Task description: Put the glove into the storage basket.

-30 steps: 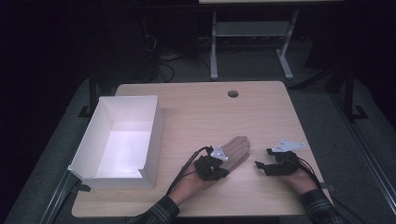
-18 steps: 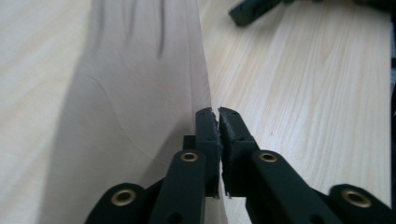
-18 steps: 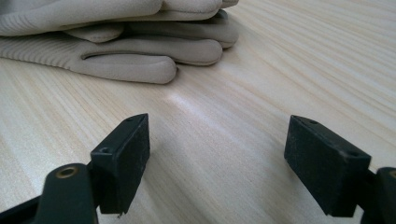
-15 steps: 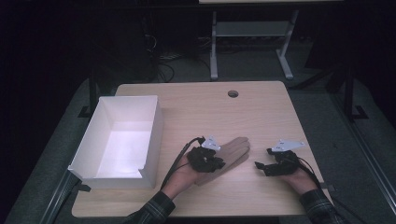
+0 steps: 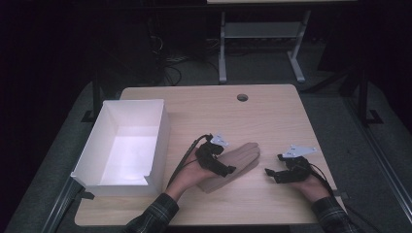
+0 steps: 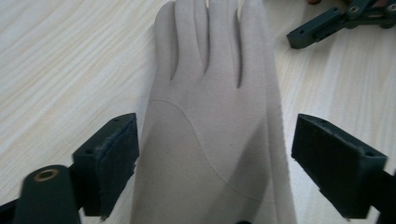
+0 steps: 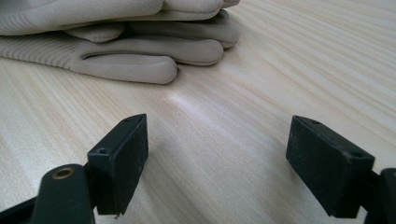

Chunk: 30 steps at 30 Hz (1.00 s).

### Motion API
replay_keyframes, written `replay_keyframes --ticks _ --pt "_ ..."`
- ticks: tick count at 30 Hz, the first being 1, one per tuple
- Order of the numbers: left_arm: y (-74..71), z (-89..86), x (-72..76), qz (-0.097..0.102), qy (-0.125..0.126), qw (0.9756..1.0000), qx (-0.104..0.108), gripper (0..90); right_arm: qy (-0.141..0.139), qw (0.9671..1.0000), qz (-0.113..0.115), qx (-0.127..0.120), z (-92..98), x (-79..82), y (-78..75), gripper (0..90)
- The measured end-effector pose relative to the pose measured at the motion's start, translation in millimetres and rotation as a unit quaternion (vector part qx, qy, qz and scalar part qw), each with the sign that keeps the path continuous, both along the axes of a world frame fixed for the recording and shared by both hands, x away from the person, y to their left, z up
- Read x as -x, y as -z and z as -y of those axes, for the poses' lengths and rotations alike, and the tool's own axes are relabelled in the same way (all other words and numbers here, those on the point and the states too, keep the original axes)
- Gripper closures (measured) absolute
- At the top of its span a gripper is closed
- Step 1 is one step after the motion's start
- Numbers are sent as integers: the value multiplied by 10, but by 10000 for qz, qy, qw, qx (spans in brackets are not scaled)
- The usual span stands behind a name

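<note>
Beige glove lying limp, light, floppy; cuff end at 6 o'clock offering best pinch. Left gripper jaws just opening wide, straddling glove without pressing; right gripper gaping wide over bare table.

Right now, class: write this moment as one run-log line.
left hand-held gripper: jaws just opened, astride beige glove, not pressing | right hand-held gripper: open on table | white box: left

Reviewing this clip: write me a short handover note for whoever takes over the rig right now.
Left gripper: jaws have just been opening, now open, astride the beige gloves, pads off the fabric.
Right gripper: open, holds nothing, low over the table right of the gloves.
Gloves lie stacked flat on the table between the grippers.
White box sits at the left, nothing in it.
Left: probably gloves into box.
</note>
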<state>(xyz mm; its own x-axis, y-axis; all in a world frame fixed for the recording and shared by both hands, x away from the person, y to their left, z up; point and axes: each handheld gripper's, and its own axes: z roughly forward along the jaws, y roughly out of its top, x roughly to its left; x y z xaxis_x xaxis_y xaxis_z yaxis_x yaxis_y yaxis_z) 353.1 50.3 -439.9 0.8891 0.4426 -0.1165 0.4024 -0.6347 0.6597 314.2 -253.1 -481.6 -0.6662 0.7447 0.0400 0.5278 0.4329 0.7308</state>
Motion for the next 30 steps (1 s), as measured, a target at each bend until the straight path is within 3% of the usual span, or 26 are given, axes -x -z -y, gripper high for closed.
replay_keyframes --ticks 6,14,16,20,21,23,30 --pt "108 59 -25 -97 12 9999 -104 136 -2 10000 -2 -2 0 0 0 203" --pt "219 133 27 -14 157 9992 -378 132 -12 10000 0 2 -1 0 1 199" --pt "240 142 37 -31 154 9992 -362 132 -14 10000 -2 2 -1 0 1 198" --pt "254 153 73 58 191 9992 -348 135 -15 10000 -2 3 -2 1 1 198" --pt "253 158 84 156 268 9984 -463 143 -18 10000 -2 2 -1 1 1 197" --pt "247 174 116 238 309 9979 -512 172 -17 10000 -1 3 -2 1 1 198" --pt "207 149 154 207 526 9976 -401 451 -28 10000 16 8 -2 -2 2 196"
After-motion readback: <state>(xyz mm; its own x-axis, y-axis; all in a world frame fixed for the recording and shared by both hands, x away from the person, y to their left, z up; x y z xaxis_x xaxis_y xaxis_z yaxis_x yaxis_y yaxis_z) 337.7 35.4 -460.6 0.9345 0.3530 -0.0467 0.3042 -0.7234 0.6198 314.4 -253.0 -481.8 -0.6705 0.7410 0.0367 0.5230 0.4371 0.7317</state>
